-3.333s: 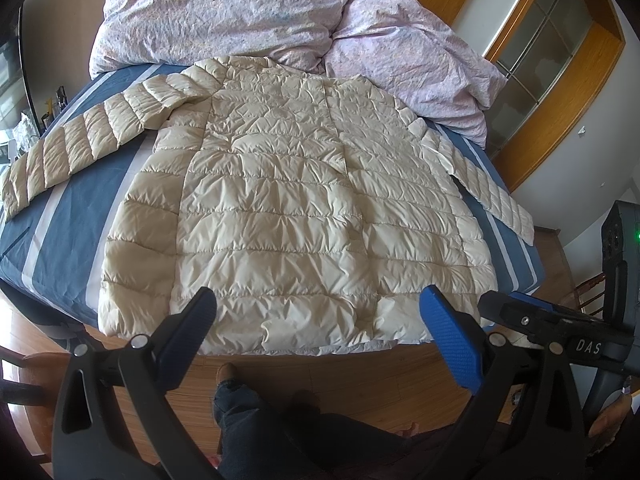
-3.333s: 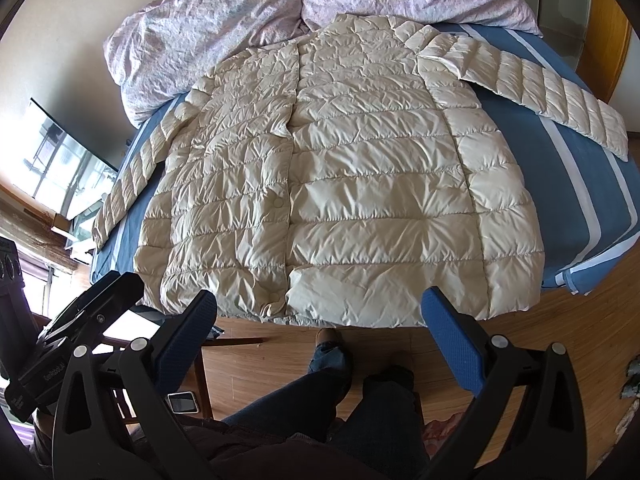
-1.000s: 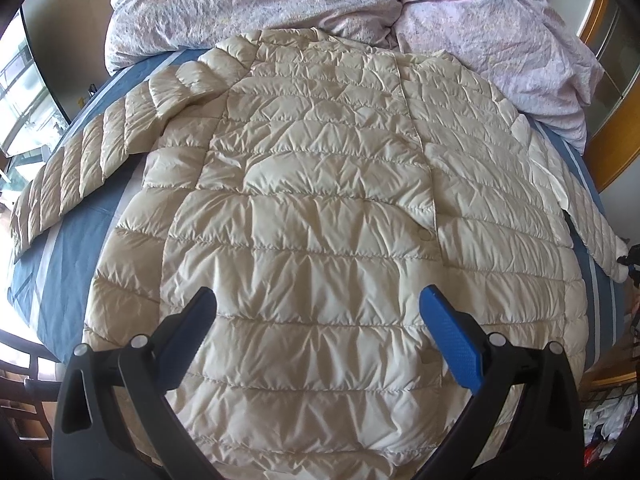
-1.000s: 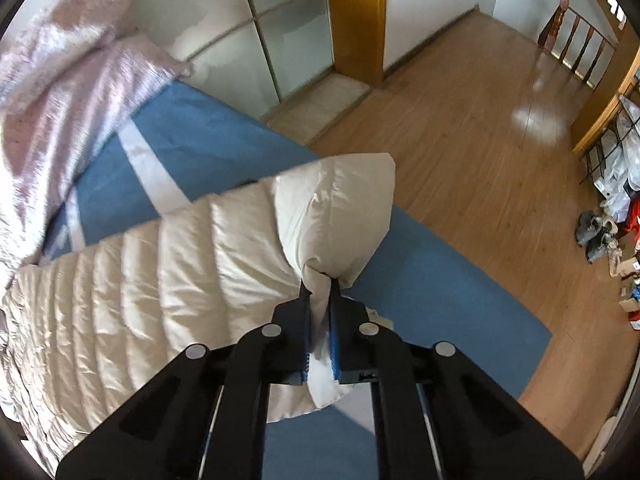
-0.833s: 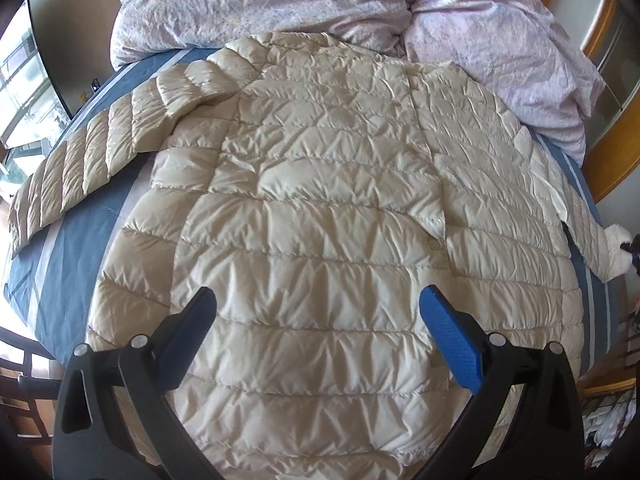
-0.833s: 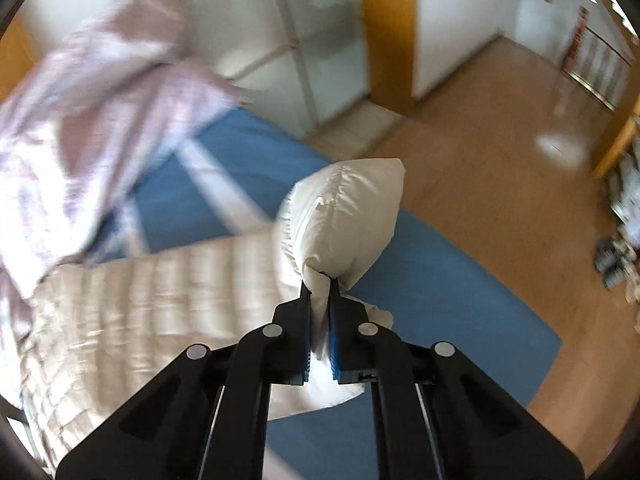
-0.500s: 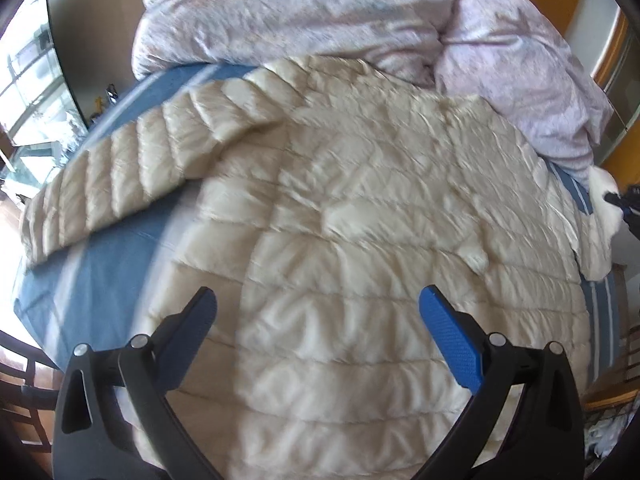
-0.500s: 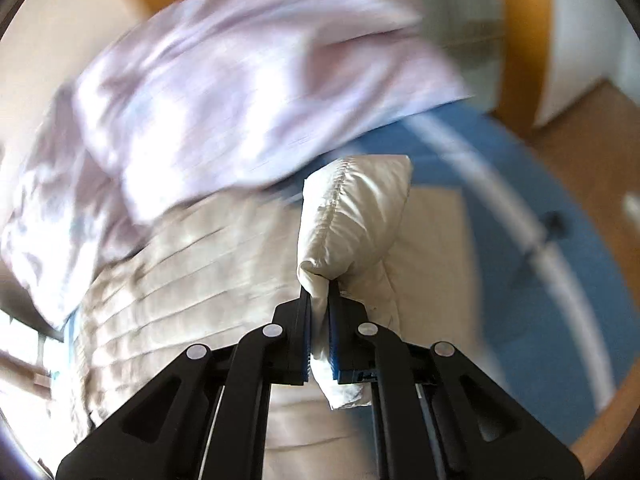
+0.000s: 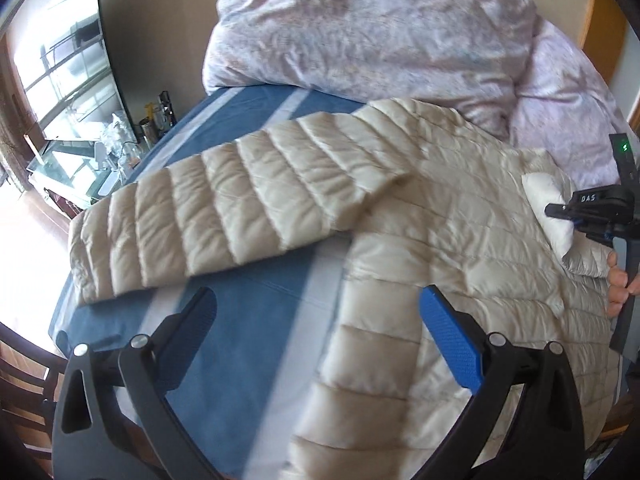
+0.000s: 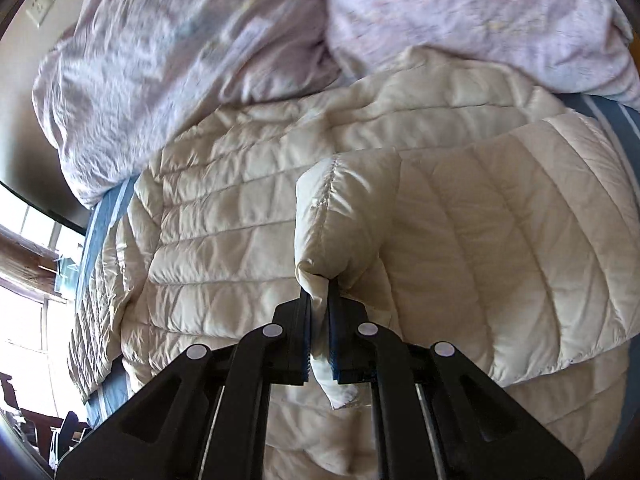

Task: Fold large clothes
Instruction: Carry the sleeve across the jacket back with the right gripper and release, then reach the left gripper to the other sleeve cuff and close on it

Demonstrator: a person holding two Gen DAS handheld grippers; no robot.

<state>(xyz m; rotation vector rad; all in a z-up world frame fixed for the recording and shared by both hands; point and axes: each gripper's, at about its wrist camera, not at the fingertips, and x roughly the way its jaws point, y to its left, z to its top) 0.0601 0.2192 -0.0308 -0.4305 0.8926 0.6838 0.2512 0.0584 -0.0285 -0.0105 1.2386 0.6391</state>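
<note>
A cream quilted down jacket (image 9: 460, 240) lies spread on the blue striped bed (image 9: 256, 320). Its left sleeve (image 9: 224, 208) stretches out flat toward the bed's left edge. My left gripper (image 9: 316, 320) hangs open above the sheet between that sleeve and the jacket's side, holding nothing. My right gripper (image 10: 319, 304) is shut on the cuff of the right sleeve (image 10: 344, 208), which is folded over the jacket's chest (image 10: 224, 248). From the left wrist view the right gripper (image 9: 560, 212) shows at the right edge with the white cuff (image 9: 548, 208) in it and a hand below.
Pale lilac duvets (image 9: 380, 32) are piled at the head of the bed, touching the jacket's collar. A glass table with bottles (image 9: 120, 148) stands beyond the bed's left side by a window. A wooden chair (image 9: 24, 384) is at the lower left.
My right gripper has swung the held cuff from beyond the bed's right side over onto the jacket body. The left gripper has drifted left, from over the jacket's middle to the left sleeve.
</note>
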